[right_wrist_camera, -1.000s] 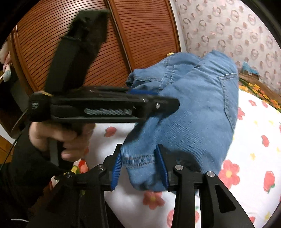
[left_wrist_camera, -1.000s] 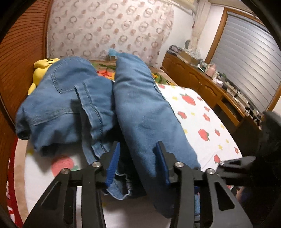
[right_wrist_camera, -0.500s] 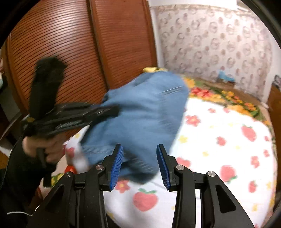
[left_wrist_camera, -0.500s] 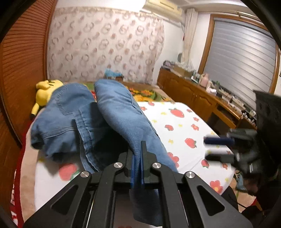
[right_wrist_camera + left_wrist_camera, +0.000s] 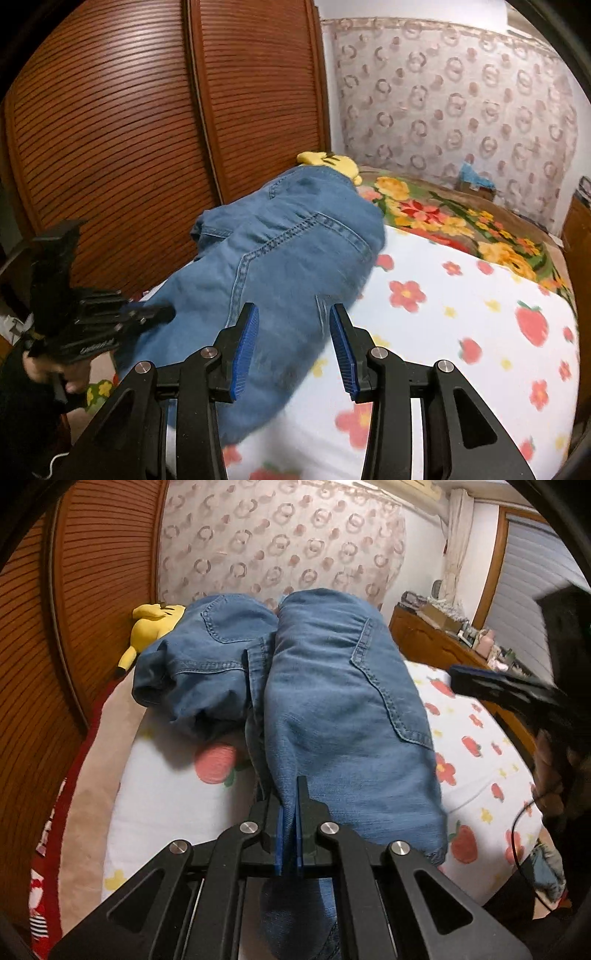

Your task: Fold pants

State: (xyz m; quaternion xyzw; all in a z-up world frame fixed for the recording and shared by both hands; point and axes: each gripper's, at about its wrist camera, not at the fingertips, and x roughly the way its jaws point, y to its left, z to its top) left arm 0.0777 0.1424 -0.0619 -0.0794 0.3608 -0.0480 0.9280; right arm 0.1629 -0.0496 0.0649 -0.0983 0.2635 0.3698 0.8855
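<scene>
My left tool (image 5: pixel 289 843) is pressed together on a fold of the denim at the near edge of the pants (image 5: pixel 332 709), with the blue pads clamped flat on the cloth and a flap hanging below them. My right tool (image 5: pixel 293 349) stands spread, its pads apart with nothing pinched; the pants (image 5: pixel 280 266) lie beyond and partly between the fingertips, but the pads press on nothing. The pants rest on the bed (image 5: pixel 461 317), bunched in a thick heap toward the side by the wooden slatted doors (image 5: pixel 147 129), with a yellow plush toy (image 5: pixel 153 627) just beyond them by the headboard end. From the left wrist view I see two rounded lobes of denim side by side, a back pocket on each, so I judge the legs or halves are brought roughly together but nothing is flat or squared. The waistband end is crumpled at the left and the cloth puffs up rather than lying smooth. By my reckoning the folding is at an early to middle stage: one lengthwise doubling looks loosely made, and what is left is to spread it flat, even out the edges, and fold it across into a compact stack. For that I expect the right tool needs a hold of its own.
</scene>
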